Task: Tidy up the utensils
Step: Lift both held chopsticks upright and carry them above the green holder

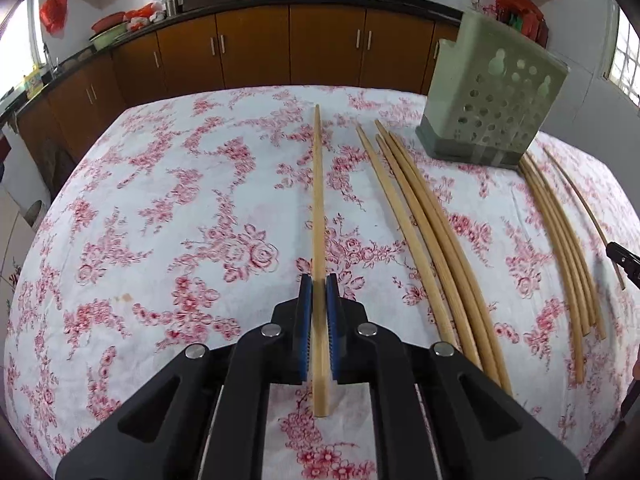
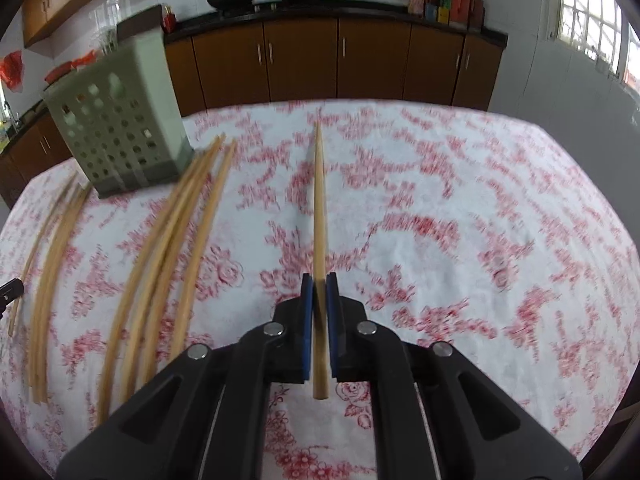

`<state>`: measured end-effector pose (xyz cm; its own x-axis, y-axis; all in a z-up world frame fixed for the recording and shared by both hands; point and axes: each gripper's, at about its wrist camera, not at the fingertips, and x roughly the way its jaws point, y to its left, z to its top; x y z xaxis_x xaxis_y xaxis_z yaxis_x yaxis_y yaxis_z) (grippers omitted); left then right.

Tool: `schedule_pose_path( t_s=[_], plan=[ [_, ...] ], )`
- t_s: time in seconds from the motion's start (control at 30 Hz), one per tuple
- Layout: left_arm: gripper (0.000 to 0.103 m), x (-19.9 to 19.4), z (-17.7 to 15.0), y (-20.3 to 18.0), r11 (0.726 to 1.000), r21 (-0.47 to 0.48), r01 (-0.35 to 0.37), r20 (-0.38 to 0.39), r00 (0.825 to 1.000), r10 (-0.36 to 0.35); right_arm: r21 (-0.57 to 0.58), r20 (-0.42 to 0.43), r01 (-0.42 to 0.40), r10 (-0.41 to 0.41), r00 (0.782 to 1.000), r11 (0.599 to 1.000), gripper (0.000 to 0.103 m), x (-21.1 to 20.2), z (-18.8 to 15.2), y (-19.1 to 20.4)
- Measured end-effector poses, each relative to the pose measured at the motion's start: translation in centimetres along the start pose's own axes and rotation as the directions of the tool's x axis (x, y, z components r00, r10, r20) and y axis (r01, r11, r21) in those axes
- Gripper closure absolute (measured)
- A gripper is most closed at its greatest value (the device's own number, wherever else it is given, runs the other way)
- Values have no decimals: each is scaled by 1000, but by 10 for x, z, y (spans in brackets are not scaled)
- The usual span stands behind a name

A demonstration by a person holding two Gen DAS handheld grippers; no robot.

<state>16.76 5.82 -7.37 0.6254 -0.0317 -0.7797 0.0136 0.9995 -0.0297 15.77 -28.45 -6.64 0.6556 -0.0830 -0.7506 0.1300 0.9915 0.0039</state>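
My left gripper (image 1: pixel 319 280) is shut on a wooden chopstick (image 1: pixel 318 200) that points forward over the floral table. My right gripper (image 2: pixel 319 279) is shut on another chopstick (image 2: pixel 319 200) in the same way. A pale green perforated utensil holder (image 1: pixel 492 92) stands at the far right in the left wrist view and at the far left in the right wrist view (image 2: pixel 116 116). Several loose chopsticks (image 1: pixel 432 224) lie on the cloth beside the holder, with another bunch (image 1: pixel 560 232) further right. The right wrist view shows the loose chopsticks (image 2: pixel 168 248) to the left of my gripper, blurred.
The table carries a white cloth with red flowers (image 1: pixel 180 220). Brown kitchen cabinets (image 1: pixel 280 48) and a dark counter with woks run along the back. The other gripper's tip (image 1: pixel 622 258) shows at the right edge of the left wrist view.
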Motion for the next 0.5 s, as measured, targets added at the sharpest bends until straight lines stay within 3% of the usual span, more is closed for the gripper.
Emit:
schedule_pose_path(
  t_s=[0.3, 0.5],
  plan=[
    [95, -62, 26, 8, 1000, -22, 20, 179, 984, -16, 2, 196, -25, 25, 980, 1000, 95, -62, 26, -6],
    [96, -104, 51, 15, 997, -58, 47, 322, 946, -26, 10, 316, -37, 32, 948, 999, 95, -96, 48, -12]
  ],
)
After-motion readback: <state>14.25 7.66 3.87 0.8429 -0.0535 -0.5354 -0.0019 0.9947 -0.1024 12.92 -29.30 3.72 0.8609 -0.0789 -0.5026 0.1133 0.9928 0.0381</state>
